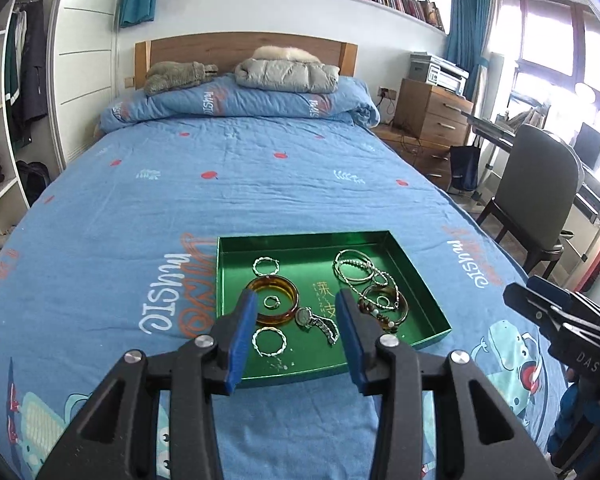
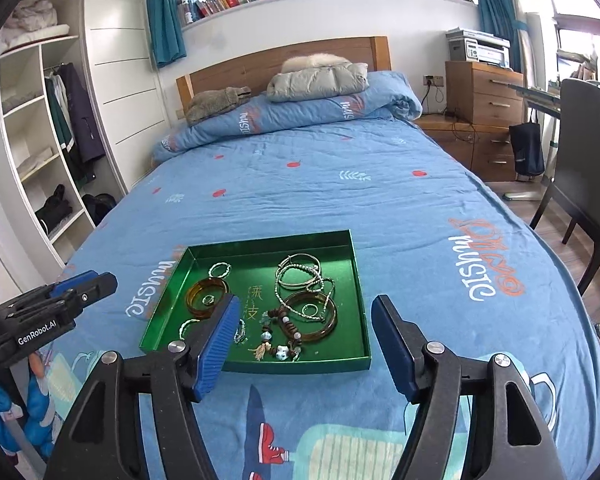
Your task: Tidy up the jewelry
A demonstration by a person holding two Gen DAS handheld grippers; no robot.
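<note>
- I see a bed (image 1: 260, 184) under a blue printed quilt, filling most of both views.
- A green tray (image 1: 416, 276) lies flat on the quilt near the foot of the bed, and all the jewelry sits inside it.
- My left hand-held gripper (image 1: 296, 332) hovers over the near edge of the tray, its blue-padded jaws spread apart and holding nothing.
- My right hand-held gripper (image 2: 302, 344) hangs near the tray's front edge, jaws spread wide and holding nothing.
- An amber bangle (image 1: 278, 316) lies on the left side of the tray with a small ring (image 1: 271, 302) inside its circle.
- A tangle of silver bangles (image 1: 354, 268) and chains rests on the right side, overlapping a second amber bangle (image 2: 320, 330).
- A wristwatch (image 1: 314, 320) lies in the middle of the tray, near the first amber bangle.
- Two twisted silver hoops sit on the left, one (image 1: 266, 266) beyond the amber bangle and one (image 1: 269, 342) in front of it.
- A beaded bracelet (image 2: 286, 330) with a tassel lies at the front right.
</note>
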